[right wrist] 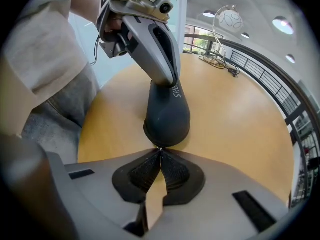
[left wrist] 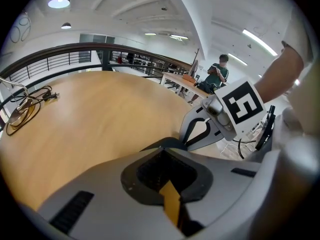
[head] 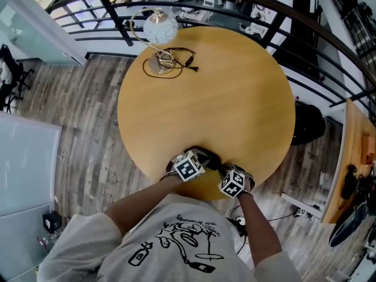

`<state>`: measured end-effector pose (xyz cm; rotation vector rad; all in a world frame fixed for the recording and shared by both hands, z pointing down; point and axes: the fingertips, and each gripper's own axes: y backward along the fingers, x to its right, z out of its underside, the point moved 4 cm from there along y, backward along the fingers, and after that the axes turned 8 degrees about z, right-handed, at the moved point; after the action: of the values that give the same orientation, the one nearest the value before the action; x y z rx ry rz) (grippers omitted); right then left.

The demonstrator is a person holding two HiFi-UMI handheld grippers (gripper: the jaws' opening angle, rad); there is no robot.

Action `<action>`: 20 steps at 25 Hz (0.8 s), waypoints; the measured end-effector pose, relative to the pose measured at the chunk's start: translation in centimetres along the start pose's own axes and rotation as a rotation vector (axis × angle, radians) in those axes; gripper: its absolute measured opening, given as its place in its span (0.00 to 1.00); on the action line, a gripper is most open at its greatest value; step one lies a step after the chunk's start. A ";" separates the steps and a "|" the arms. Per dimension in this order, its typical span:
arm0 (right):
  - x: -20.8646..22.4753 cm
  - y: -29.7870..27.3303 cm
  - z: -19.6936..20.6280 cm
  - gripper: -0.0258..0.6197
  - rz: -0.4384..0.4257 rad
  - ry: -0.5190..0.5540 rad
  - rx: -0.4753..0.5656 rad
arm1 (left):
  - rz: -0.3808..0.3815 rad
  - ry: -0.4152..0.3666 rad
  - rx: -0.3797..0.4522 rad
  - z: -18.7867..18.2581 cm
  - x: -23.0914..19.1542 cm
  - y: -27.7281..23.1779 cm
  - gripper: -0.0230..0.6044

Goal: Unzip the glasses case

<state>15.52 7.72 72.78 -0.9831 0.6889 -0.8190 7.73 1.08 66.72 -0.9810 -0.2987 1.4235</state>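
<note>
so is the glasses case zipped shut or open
Looks shut: the right gripper view shows the glasses case with a smooth closed end, no gap visible. The right gripper is pinched at its tip.

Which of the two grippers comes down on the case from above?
The left gripper: it clamps the case's far end from above, while the right gripper pinches the near tip, level with the table.
</note>
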 end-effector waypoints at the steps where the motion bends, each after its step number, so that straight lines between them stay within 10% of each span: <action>1: -0.2 0.1 -0.1 0.08 -0.004 -0.006 0.005 | 0.005 -0.002 0.000 -0.2 0.2 -0.1 0.05; 20: -0.4 -0.3 0.2 0.08 0.028 0.147 -0.040 | 0.026 -0.032 -0.029 0.8 1.5 -1.0 0.05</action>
<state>15.34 8.05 73.22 -0.9533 0.8458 -0.8618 8.16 2.85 67.37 -0.9891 -0.3318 1.4629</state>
